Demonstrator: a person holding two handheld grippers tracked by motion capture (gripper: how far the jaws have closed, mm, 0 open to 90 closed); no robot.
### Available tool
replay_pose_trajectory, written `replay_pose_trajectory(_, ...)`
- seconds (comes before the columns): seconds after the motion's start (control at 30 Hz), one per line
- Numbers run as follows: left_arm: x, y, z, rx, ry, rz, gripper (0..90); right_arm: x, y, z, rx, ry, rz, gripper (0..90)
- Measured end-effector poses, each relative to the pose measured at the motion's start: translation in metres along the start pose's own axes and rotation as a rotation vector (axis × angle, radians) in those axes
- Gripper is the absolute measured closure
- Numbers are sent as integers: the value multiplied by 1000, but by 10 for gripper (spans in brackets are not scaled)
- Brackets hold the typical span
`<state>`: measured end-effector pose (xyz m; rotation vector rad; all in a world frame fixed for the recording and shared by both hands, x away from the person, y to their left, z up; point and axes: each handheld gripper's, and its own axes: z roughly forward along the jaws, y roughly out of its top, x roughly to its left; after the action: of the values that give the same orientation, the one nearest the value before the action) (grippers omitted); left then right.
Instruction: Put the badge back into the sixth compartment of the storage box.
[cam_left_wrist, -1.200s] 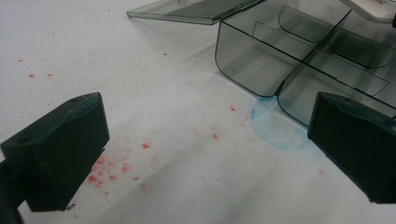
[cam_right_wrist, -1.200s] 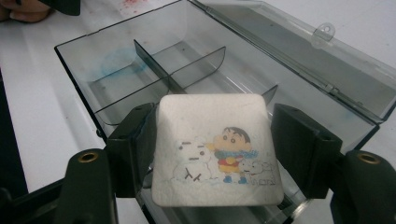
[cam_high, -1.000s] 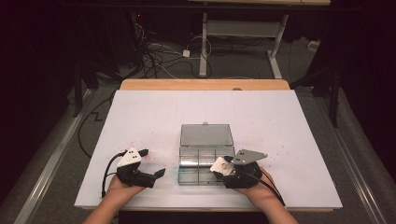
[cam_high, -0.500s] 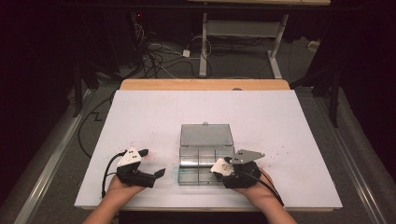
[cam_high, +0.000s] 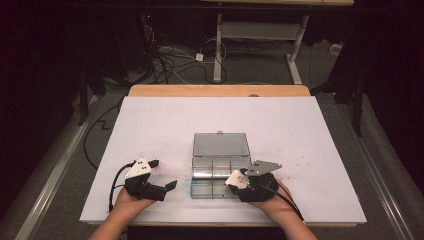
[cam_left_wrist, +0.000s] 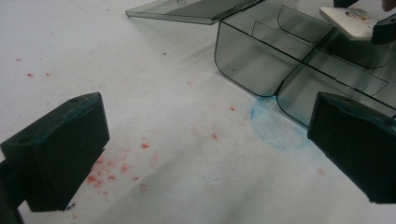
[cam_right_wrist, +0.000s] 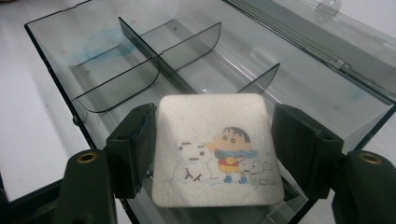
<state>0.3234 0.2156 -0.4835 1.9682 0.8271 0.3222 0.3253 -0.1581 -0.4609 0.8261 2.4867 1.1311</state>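
Gripping white cartoon-printed eraser between jaws of right gripper, hovering above near-right compartment of open, clear divided box; compartments lying bare; left gripper resting wide open beside box, holding nothing.

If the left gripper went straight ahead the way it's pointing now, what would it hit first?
Probably the near corner of the clear smoky plastic compartment box. The left gripper has open, empty jaws, with stained white table between it and the box; depth is hard to judge.

Open jaws face clear box (lid back)
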Motion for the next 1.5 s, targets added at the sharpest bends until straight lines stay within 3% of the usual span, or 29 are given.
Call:
replay_pose_trajectory(0.2, 0, 0, 0, 1, 1, 1, 0, -1, 1, -4, -15, 0, 12, 282)
replay_pose_trajectory(0.4, 0, 0, 0, 1, 3, 1, 0, -9, 7, -12, -68, 12, 32, 363)
replay_pose_trajectory(0.57, 0, 0, 0, 3, 0, -3, 0, -9, 13, -11, -92, 16, 27, 545)
replay_pose_trajectory(0.63, 0, 0, 0, 3, -1, -4, 0, -8, 16, -7, -98, -7, 24, 655)
replay_pose_trajectory(0.67, 0, 0, 0, 3, -1, -3, 0, -8, 17, -5, -87, -12, 22, 769)
replay_pose_trajectory(0.73, 0, 0, 0, 1, 0, -1, 0, -9, 19, -1, -73, 8, 16, 900)
replay_pose_trajectory(0.9, 0, 0, 0, 3, -2, -1, 0, -10, 28, 11, -19, 5, 12, 900)
replay_pose_trajectory(1.1, 0, 0, 0, 2, -4, 0, 0, -6, 37, 21, 52, -15, -49, 900)
replay_pose_trajectory(1.5, 0, 0, 0, 2, -5, 1, 0, -4, 36, 22, 110, -41, -75, 900)
